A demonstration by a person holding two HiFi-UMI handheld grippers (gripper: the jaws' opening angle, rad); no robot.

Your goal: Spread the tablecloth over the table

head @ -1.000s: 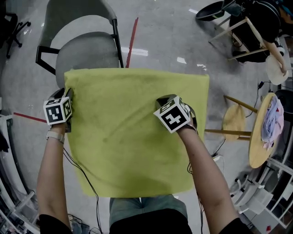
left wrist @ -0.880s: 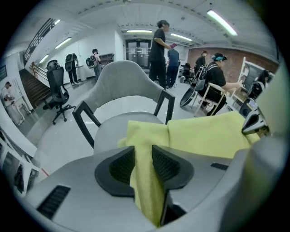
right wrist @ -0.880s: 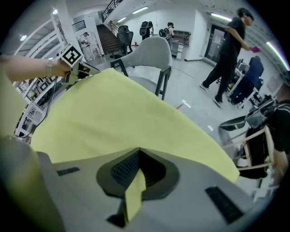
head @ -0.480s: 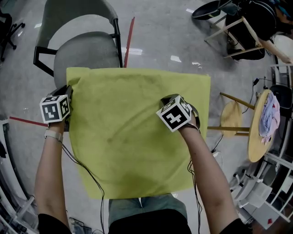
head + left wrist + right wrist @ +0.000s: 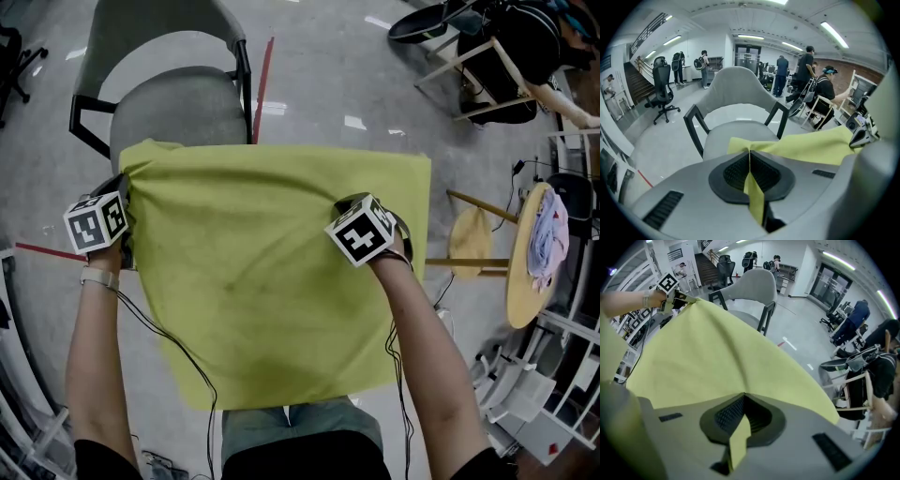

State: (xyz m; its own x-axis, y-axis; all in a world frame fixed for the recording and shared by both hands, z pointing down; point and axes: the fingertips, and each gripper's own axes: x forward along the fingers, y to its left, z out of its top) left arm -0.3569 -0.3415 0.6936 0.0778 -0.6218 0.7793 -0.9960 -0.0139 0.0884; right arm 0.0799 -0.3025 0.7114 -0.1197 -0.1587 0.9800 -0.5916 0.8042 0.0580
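Just short of the grey chair (image 5: pixel 178 108), my left gripper (image 5: pixel 750 164) has just clamped the edge of the yellow tablecloth (image 5: pixel 272 281) and drawn it outward. My right gripper (image 5: pixel 742 418) pinches a fold too, so I judge stretching can begin.

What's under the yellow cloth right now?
Nothing beneath it can be seen: the cloth covers whatever lies below. Only the grey chair shows past its far edge, with bare floor around.

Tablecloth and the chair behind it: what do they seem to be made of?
Tablecloth: soft woven or fleecy fabric, matte yellow-green. It drapes, creases and looks faintly mottled. Chair: smooth grey moulded shell with a slight sheen, probably plastic. Its black frame is likely painted metal.
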